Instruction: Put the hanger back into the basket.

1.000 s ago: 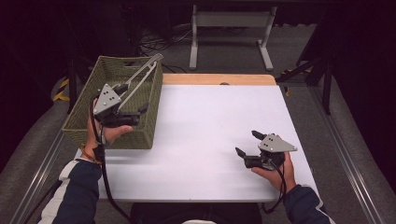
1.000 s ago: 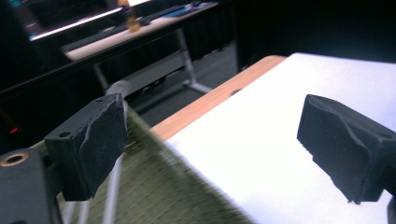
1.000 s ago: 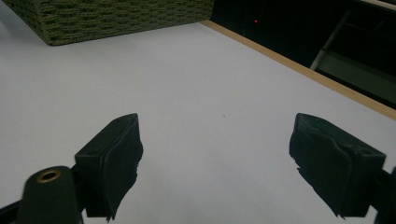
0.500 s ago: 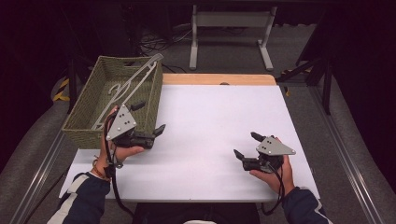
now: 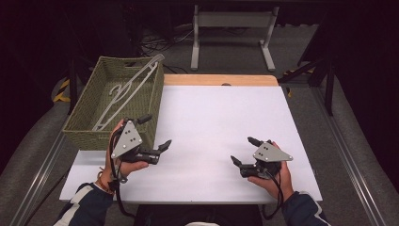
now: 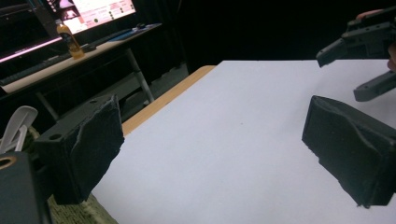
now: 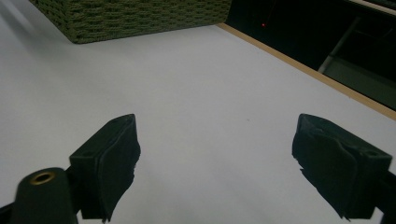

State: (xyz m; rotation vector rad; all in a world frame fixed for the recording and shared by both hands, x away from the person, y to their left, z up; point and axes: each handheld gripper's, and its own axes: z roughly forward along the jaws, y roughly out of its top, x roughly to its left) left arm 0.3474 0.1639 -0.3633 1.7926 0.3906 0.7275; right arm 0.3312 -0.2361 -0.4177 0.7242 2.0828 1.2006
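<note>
Our left gripper (image 5: 157, 134) has its jaws spread wide with nothing between them; in the left gripper view only bare white tabletop lies between the two black pads. It hovers just beside the near right corner of the woven basket (image 5: 84, 134), one jaw over the basket's rim, the other over the table (image 5: 216, 122). Our right gripper (image 5: 243, 152) is likewise wide open and empty, held low over the table, well apart from the basket on its far right side; the right gripper view shows white surface between its jaws and the basket's green wall in the distance.

The hanger (image 5: 123, 92), pale grey plastic, lies inside the basket, slanting from the near left floor up to the far right corner, where its end pokes over the rim. Neither gripper touches it.

We judge the work to be at or near its end: the hanger sits in the basket, both grippers are free, and no other loose item shows on the table. If anything is left, it may be settling the hanger's raised end fully inside.
</note>
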